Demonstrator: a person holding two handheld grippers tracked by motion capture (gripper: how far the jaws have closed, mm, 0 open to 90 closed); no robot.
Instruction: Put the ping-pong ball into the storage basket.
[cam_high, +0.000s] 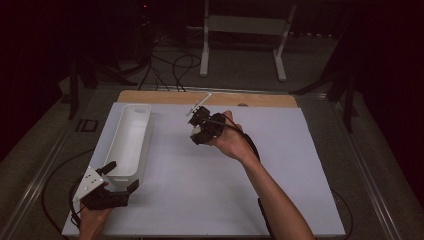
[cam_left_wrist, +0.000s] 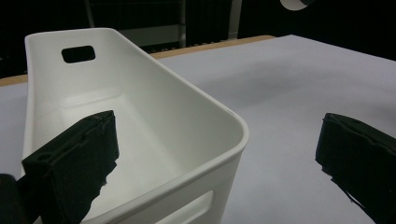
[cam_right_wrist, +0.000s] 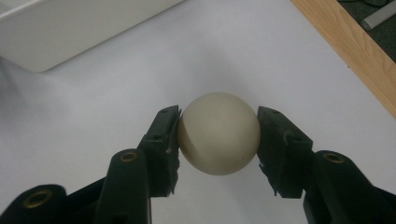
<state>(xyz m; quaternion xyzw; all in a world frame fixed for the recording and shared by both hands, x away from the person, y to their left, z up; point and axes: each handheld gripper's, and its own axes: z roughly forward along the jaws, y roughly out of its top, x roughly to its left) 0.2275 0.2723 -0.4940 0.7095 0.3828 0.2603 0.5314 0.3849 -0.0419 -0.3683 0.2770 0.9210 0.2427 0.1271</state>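
A cream ball (cam_right_wrist: 218, 133) sits clamped between the two black jaws of my right gripper (cam_right_wrist: 218, 135), held above the white sheet. From above, that gripper (cam_high: 198, 131) hovers over the middle of the sheet, right of the bin, with the ball (cam_high: 196, 130) just visible at its tip. A long white bin (cam_high: 128, 139) with handle slots lies along the sheet's left side; it looks empty inside (cam_left_wrist: 140, 140). My left gripper (cam_high: 121, 176) is open at the bin's near end, one jaw over the bin's inside and the other outside its right wall (cam_left_wrist: 219, 140).
The white sheet (cam_high: 210, 190) covers a wooden board (cam_high: 165, 97) whose edge shows at the back. Cables and a white frame (cam_high: 245, 30) lie on the dark floor beyond. A small dark object (cam_high: 88, 125) rests left of the sheet.
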